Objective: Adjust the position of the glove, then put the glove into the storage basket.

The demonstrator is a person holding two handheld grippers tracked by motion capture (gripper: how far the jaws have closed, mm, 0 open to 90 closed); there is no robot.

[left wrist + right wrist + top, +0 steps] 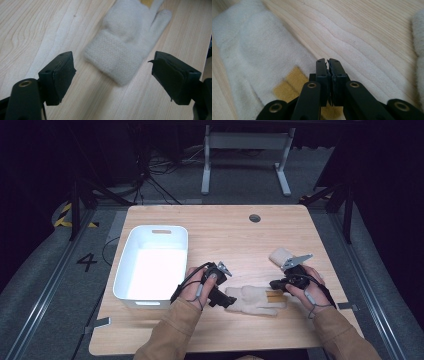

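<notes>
The bench (pixel 220 227) carries everything: a white bin (pixel 131 251) stands toward its left edge with nothing visible inside it, a likely place for the gloves to go, though that is only a guess. The cream glove (pixel 252 299) you are working on lies flat near the front edge, a little right of the middle, cuff toward your left hand and fingers toward your right, so each gripper faces one end of it. Laid out like this, the cuff gives your left side a thick, soft edge to bite on. A second cream piece (pixel 280 255), probably the matching glove, though too bunched to tell, sits further back toward the right edge, out of your way. Your left gripper (pixel 112 72) hangs just short of the cuff with its jaws spread wide apart and nothing between them; it is lined up on the cuff but not touching it. Your right gripper (pixel 328 65) is closed tight, pads meeting on nothing, its tip over the bare wood just beside the glove's finger end, where yellow patches (pixel 290 83) mark the fabric. It would need to open before it could pinch a fingertip.
</notes>
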